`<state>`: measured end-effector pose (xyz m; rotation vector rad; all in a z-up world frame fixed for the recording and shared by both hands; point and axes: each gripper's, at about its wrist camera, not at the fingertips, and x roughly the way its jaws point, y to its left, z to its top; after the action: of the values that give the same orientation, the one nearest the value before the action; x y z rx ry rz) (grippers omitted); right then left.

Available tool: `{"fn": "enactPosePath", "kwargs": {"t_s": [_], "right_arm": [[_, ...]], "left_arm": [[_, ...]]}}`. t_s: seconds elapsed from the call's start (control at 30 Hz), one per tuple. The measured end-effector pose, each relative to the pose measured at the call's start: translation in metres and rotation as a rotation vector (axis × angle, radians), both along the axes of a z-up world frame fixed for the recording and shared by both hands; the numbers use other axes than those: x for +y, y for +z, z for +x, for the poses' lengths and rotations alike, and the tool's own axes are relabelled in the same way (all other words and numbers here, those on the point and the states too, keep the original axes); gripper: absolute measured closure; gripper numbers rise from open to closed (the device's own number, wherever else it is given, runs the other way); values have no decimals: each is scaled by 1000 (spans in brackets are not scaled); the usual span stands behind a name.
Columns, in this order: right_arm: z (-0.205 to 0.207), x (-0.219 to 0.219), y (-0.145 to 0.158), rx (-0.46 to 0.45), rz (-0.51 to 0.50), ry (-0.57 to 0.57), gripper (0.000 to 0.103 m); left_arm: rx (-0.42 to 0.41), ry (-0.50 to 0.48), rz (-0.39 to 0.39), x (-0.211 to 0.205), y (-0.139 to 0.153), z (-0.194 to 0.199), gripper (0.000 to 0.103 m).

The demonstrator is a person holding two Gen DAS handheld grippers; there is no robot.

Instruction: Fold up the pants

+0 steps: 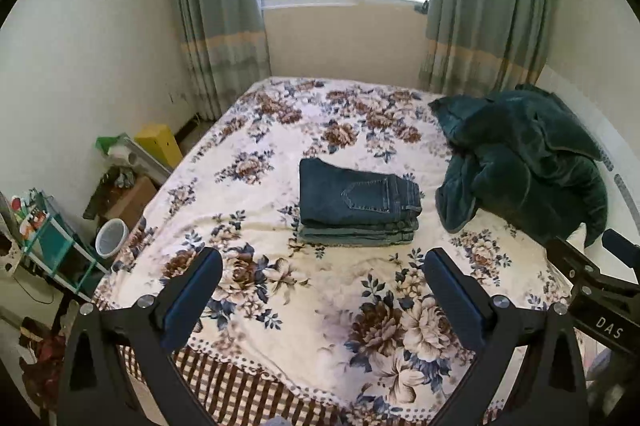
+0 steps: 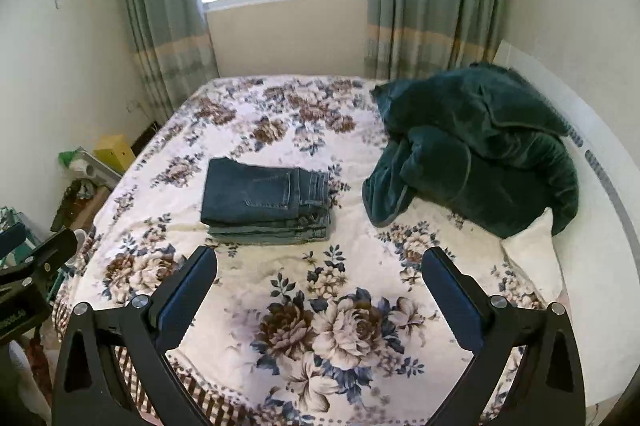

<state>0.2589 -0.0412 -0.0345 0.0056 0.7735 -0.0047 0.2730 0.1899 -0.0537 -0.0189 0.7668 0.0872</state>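
Note:
Dark blue jeans (image 1: 356,203) lie folded into a compact stack in the middle of the floral bedspread (image 1: 320,314); they also show in the right wrist view (image 2: 266,201). My left gripper (image 1: 322,266) is open and empty, held above the near part of the bed, well short of the jeans. My right gripper (image 2: 320,266) is open and empty too, at the near edge, with the jeans ahead and to its left. The body of the right gripper shows at the left wrist view's right edge.
A crumpled dark green blanket (image 1: 520,157) lies at the bed's right side, beside a white pillow (image 2: 536,258). Boxes, a bin (image 1: 111,237) and a shelf (image 1: 48,246) crowd the floor to the left. Curtains and a window stand behind the bed.

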Motion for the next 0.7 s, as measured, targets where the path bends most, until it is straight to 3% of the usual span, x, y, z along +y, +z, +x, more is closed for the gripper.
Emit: {"fn": "enactPosePath", "kwargs": {"t_s": [0.17,0.37,0.53,0.7], "right_arm": [[-59,7,47,-65,-12,1,0],[-115,16,92,-108,-11,-13,0],[-135,20,104,-121,-10,-17,0],[-145,24,110,-119,-5,0,0]], "left_arm": [[-72,-10,1,4,38,-45,0],[-94,-27,-13,10,55,-76,0],[-97,-27,-32,17,54,-88,0],[-87,-18,-1,16,51,-90,0]]}}
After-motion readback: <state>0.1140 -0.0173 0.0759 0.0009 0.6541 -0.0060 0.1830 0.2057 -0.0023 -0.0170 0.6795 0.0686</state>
